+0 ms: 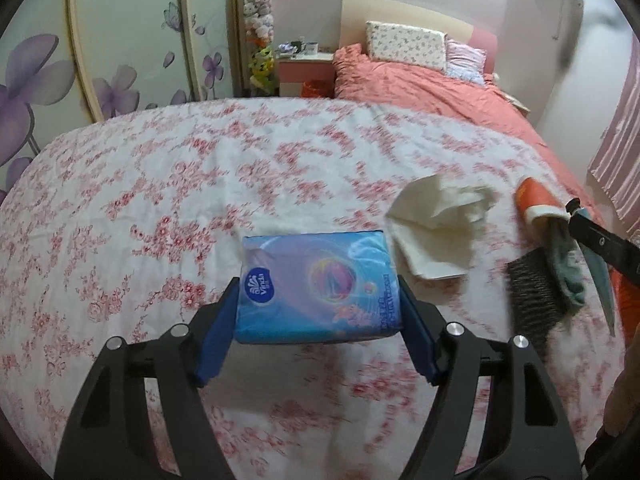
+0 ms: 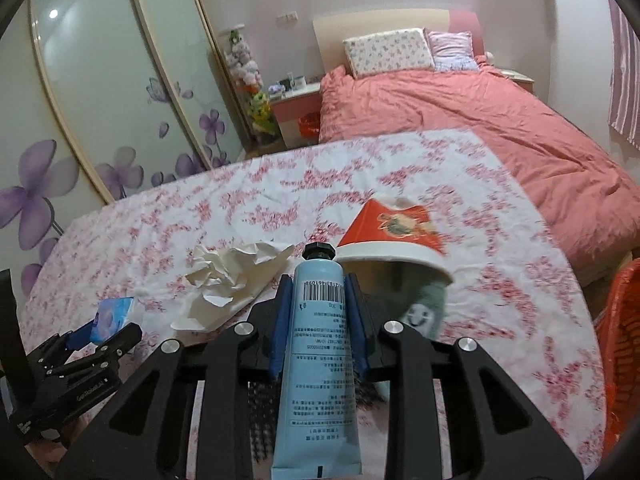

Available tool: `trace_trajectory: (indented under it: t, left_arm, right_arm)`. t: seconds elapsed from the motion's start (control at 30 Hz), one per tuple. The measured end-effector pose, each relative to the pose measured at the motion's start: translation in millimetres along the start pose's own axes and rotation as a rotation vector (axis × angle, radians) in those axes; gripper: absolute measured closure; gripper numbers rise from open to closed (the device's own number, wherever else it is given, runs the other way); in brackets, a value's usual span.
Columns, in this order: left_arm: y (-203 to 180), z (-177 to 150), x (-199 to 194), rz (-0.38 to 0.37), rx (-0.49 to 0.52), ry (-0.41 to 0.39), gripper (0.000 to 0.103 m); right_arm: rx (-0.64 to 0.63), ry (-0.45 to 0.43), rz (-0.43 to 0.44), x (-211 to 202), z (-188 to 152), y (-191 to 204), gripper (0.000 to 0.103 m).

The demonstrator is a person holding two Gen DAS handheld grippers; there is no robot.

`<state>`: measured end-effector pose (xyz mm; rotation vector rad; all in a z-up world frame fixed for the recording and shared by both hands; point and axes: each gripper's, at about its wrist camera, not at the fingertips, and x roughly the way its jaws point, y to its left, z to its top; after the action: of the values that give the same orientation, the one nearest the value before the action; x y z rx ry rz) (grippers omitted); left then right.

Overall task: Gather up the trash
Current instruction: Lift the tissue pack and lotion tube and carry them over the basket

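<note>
My left gripper (image 1: 318, 292) is shut on a blue tissue pack (image 1: 316, 286) and holds it over the floral tablecloth (image 1: 160, 184). My right gripper (image 2: 318, 284) is shut on a light blue tube (image 2: 318, 364) with a black cap. A crumpled white tissue (image 1: 436, 220) lies right of the pack; it also shows in the right wrist view (image 2: 232, 280). A red paper cup (image 2: 394, 236) lies on its side just beyond the tube, with a grey-green sock (image 2: 426, 308) at its mouth. The left gripper with the pack (image 2: 114, 314) shows at lower left in the right wrist view.
A dark brush (image 1: 532, 296) lies beside the sock (image 1: 566, 268) near the table's right edge. An orange mesh basket (image 2: 622, 344) stands right of the table. A pink bed (image 2: 480, 128), a nightstand (image 2: 296, 108) and wardrobe doors (image 2: 80, 120) lie beyond.
</note>
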<state>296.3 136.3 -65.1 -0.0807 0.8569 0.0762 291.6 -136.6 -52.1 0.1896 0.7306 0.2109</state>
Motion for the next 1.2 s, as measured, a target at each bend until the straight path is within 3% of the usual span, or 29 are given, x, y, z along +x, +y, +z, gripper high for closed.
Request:
trace_trajectory:
  t: [0.33, 0.73, 0.93, 1.2]
  left_arm:
    - [-52.7, 4.1, -63.3, -0.118, 0.066, -0.105, 0.032]
    - [-155.6, -10.4, -119.8, -0.332, 0.213, -0.18, 0.032]
    - [-215.2, -19.5, -132.3, -0.441, 0.299, -0.181, 0.032]
    - [-305.3, -37.4, -137.5, -0.587, 0.421, -0.16, 0.032]
  right_arm:
    - [0.067, -0.146, -0.047, -75.1, -5.3, -41.6, 0.076]
    - [0.137, -0.321, -0.234, -166.6, -30.3, -113.6, 0.076]
    - [0.201, -0.348, -0.323, -183.1, -38.9, -153.0, 0.076]
    - [0.31, -0.358, -0.35, -191.5, -48.1, -204.2, 0.076]
